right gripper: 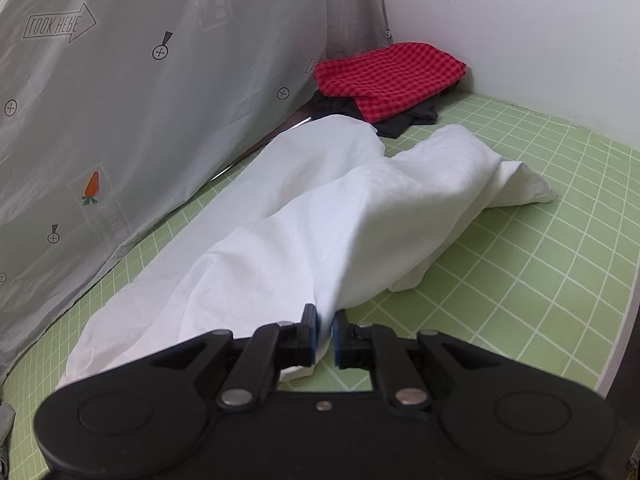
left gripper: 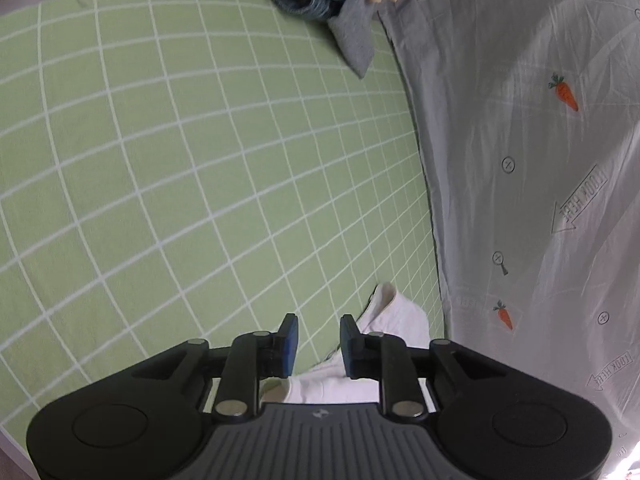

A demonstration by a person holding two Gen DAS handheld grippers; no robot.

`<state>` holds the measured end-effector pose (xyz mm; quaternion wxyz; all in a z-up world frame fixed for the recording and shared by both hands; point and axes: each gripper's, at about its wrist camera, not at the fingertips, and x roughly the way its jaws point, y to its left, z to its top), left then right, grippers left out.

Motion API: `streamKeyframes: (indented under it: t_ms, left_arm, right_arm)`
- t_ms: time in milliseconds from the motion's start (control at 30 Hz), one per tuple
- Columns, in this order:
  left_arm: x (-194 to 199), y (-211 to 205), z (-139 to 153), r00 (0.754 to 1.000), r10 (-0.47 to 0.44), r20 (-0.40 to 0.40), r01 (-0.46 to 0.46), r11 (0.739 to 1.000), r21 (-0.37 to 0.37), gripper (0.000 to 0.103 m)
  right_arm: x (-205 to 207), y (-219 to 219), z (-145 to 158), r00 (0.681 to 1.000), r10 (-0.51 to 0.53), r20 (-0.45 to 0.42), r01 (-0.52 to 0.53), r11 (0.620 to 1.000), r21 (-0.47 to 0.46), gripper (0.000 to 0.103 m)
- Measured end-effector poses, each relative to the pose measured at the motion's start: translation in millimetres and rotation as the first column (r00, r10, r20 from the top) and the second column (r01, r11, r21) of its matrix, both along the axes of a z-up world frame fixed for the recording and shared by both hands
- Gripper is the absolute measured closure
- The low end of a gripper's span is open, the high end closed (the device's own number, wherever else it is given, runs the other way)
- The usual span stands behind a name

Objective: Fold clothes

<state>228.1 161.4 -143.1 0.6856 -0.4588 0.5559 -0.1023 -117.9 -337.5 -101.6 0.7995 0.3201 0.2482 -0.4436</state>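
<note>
1. Right gripper [right gripper: 325, 322], lower centre: jaws pinched on an edge of the white garment [right gripper: 320, 216], which trails across the green checked sheet [right gripper: 520, 280] to mid-frame.
2. Left gripper [left gripper: 315, 330], lower centre: jaws parted, gripping nothing; the white garment [left gripper: 400, 320] lies beneath its right pad.
3. Red checked cloth [right gripper: 388, 76], upper right.

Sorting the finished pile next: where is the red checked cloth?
In the right wrist view, the red checked cloth lies upper right atop dark clothing, in the corner beyond the white garment.
</note>
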Motion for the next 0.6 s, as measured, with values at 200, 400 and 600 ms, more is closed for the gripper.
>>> streamKeyframes:
  t_ms: [200, 400, 600]
  left_arm:
    - [-26.8, -33.5, -19.7, 0.996, 0.0, -0.092, -0.001, 1.0, -0.009, 0.054]
    - [-49.4, -57.2, -29.5, 0.982, 0.088, -0.165, -0.099, 0.993, -0.059, 0.034]
    - [-60.2, -78.2, -42.7, 0.943, 0.222, -0.25, -0.251, 0.963, -0.093, 0.023]
  right_arm:
    - [-7.7, -11.0, -0.6, 1.0, 0.014, 0.005, -0.014, 0.999, 0.032, 0.093]
    - [-6.5, -30.6, -9.9, 0.996, 0.085, -0.009, -0.084, 0.993, 0.083, 0.061]
    - [0.0, -68.1, -18.4, 0.995, 0.083, 0.056, -0.092, 0.98, 0.178, 0.031]
